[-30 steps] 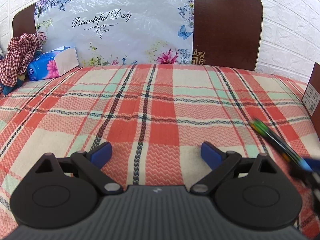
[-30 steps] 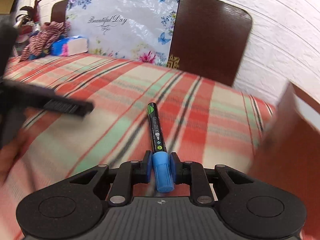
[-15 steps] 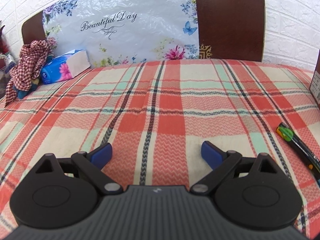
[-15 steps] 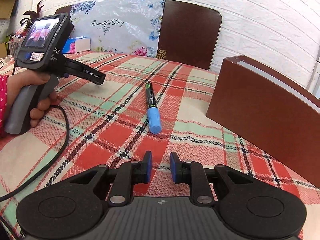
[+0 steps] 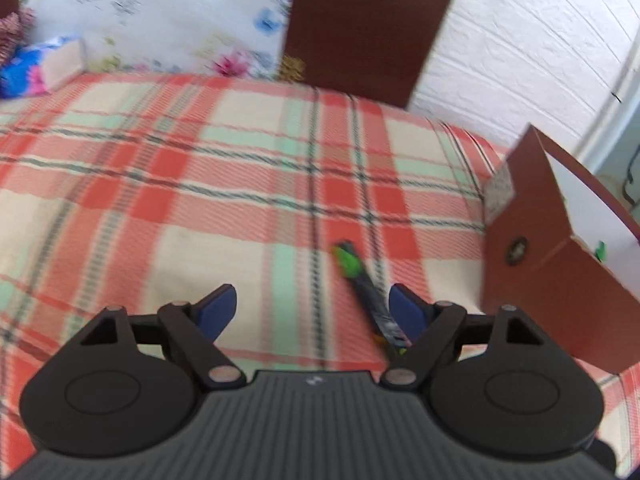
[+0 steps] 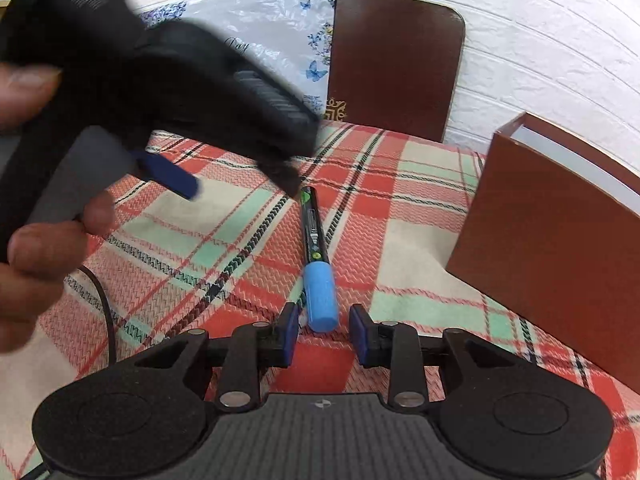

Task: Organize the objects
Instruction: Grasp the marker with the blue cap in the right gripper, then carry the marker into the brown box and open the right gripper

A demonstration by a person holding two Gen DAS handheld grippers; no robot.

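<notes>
A black marker (image 6: 314, 236) with a light blue cap (image 6: 320, 296) lies on the plaid cloth. My right gripper (image 6: 323, 334) is open, its pads either side of the cap's end, not touching it. My left gripper (image 5: 312, 308) is open wide above the marker (image 5: 364, 284), whose green-marked end points away; the marker passes by the right pad. The left gripper's body (image 6: 168, 80) shows blurred in the right wrist view, over the marker's far end. A brown box (image 6: 560, 236) stands to the right, also seen in the left wrist view (image 5: 552, 276).
A dark wooden headboard (image 6: 396, 64) and a floral plastic sheet (image 5: 140, 12) stand at the back. A blue tissue pack (image 5: 36, 68) lies at the back left. A black cable (image 6: 106, 312) trails from the left gripper. A white brick wall (image 5: 520, 40) is behind.
My left gripper swung right and now sits over the marker. My right gripper moved forward to the cap and opened a little wider.
</notes>
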